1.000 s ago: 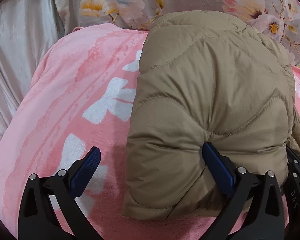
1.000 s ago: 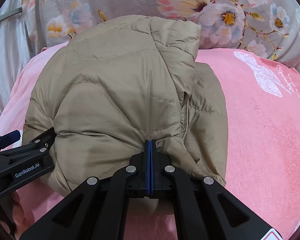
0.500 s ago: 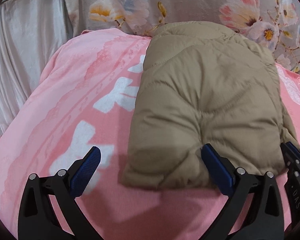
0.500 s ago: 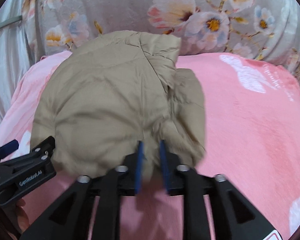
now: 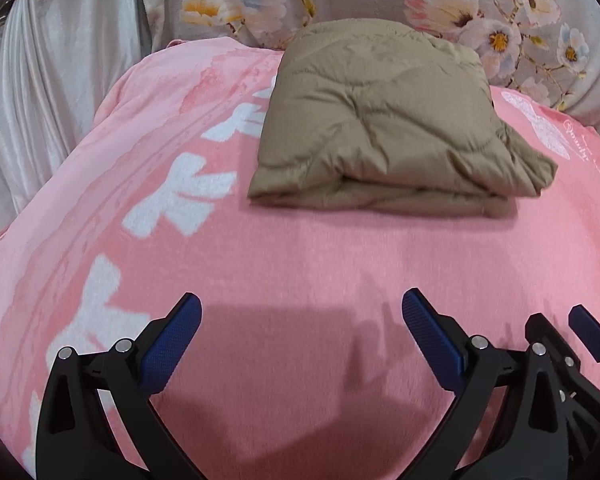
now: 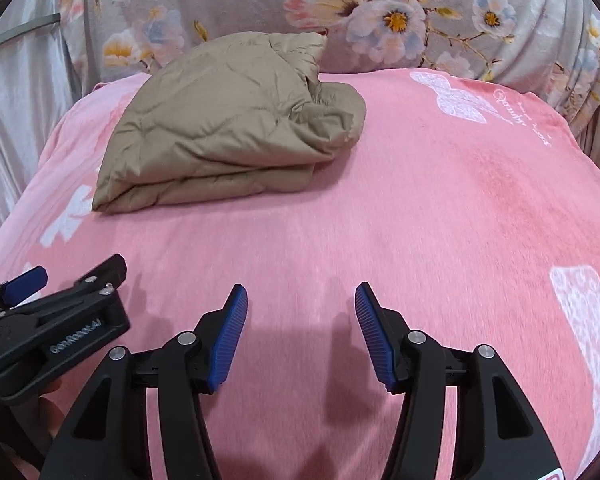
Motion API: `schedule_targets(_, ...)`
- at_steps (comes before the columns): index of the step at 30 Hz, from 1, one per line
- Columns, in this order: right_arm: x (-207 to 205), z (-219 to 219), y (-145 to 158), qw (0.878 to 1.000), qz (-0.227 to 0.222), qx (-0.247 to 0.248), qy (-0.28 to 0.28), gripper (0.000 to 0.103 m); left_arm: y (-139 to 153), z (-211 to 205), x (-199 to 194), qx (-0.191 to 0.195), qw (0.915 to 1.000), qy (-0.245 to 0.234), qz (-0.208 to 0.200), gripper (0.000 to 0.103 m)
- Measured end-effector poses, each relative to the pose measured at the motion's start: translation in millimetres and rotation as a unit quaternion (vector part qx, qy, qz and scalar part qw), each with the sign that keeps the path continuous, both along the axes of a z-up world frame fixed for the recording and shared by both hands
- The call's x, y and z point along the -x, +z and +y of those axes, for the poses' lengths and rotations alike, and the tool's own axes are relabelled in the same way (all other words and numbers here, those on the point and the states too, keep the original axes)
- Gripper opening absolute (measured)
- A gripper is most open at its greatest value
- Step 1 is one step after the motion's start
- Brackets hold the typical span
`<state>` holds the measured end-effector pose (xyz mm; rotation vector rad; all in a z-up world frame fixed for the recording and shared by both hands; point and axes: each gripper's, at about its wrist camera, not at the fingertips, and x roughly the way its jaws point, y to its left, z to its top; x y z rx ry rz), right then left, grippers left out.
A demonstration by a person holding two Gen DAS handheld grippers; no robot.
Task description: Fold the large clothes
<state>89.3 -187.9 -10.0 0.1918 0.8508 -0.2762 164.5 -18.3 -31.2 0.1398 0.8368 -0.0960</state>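
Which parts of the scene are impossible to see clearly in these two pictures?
- Folded jacket, inner layers and underside: hidden in both views by its own top layer.
- Pink blanket near edge: cut off behind the right hand-held gripper.
- Script on the blanket, both views: too small to read.

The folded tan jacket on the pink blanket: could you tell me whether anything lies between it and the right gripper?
Nothing visible does. Only bare pink blanket separates the open right gripper from the tan jacket; the left gripper sits off to the side.
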Motion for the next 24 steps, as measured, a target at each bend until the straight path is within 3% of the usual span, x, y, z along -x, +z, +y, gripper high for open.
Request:
schedule_targets(4,12.3,7.5,6.7,0.999,-0.021,0.026,-0.008,0.062,1.1,2.2,14.6,-0.005,0.9997,0.009,-0.021,0.098)
schedule_targets(8,15.8,14.1,4.7,0.999,-0.015,0.041,0.001,0.063,3.3,0.5,23.2,-0.015,0.9988,0.011,-0.045,0.098)
schedule_targets(24,18.0,15.8,3.1,0.998,-0.016,0.054,-0.01,0.063,2.6,-1.3,24.9,-0.027,0.9979,0.011,-0.058,0.098)
